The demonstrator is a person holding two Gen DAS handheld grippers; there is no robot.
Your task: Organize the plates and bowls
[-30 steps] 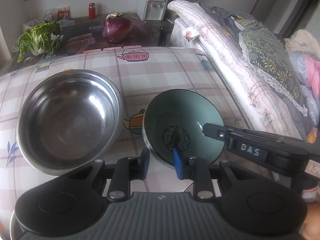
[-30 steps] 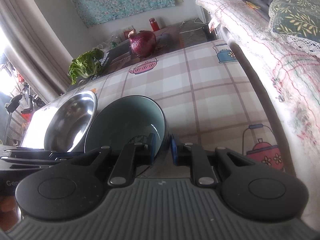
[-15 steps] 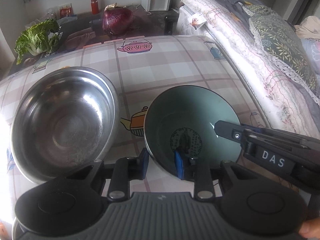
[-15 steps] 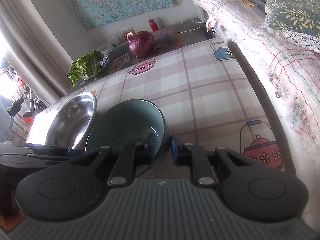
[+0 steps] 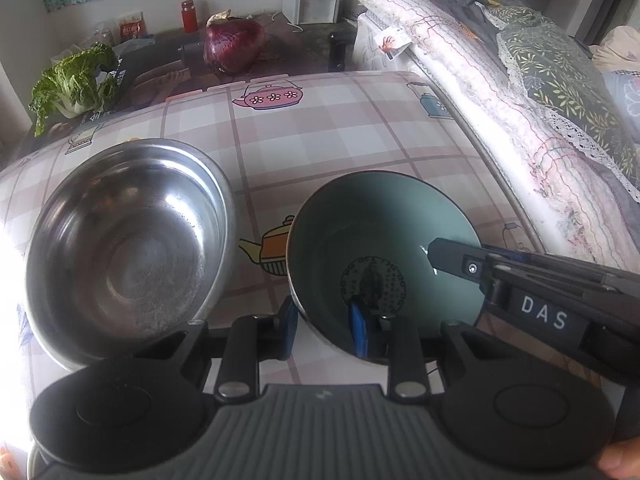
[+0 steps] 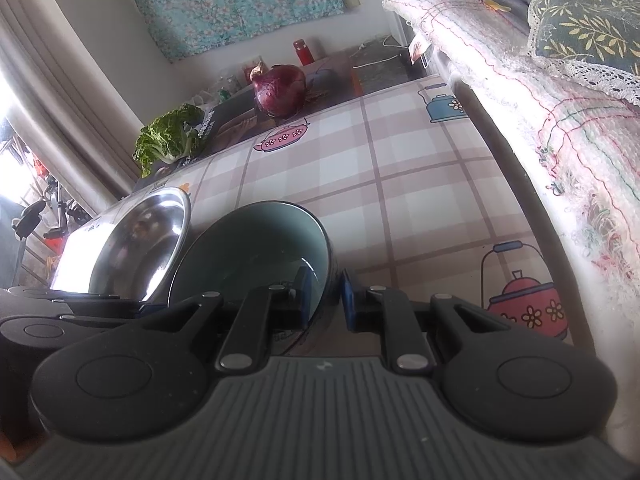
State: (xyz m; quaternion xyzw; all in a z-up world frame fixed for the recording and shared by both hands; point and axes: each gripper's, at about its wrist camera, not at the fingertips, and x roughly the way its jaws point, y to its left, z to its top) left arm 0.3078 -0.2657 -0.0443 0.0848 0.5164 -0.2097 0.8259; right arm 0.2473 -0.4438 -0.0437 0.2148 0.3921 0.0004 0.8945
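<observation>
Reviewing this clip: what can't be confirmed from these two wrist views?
- Green bowl base: hidden by its own wall, so lifted or resting is unclear.
- Right tongs contact with the rim: too fine to tell.
- Steel bowl near edge: hidden by the left tongs body.

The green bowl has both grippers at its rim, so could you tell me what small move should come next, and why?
Probably a short lift, then carry it toward the steel bowl. The right gripper pinches the green bowl wall, and the left gripper straddles the near rim more loosely. The steel bowl beside it looks wider, so nesting seems likely.
</observation>
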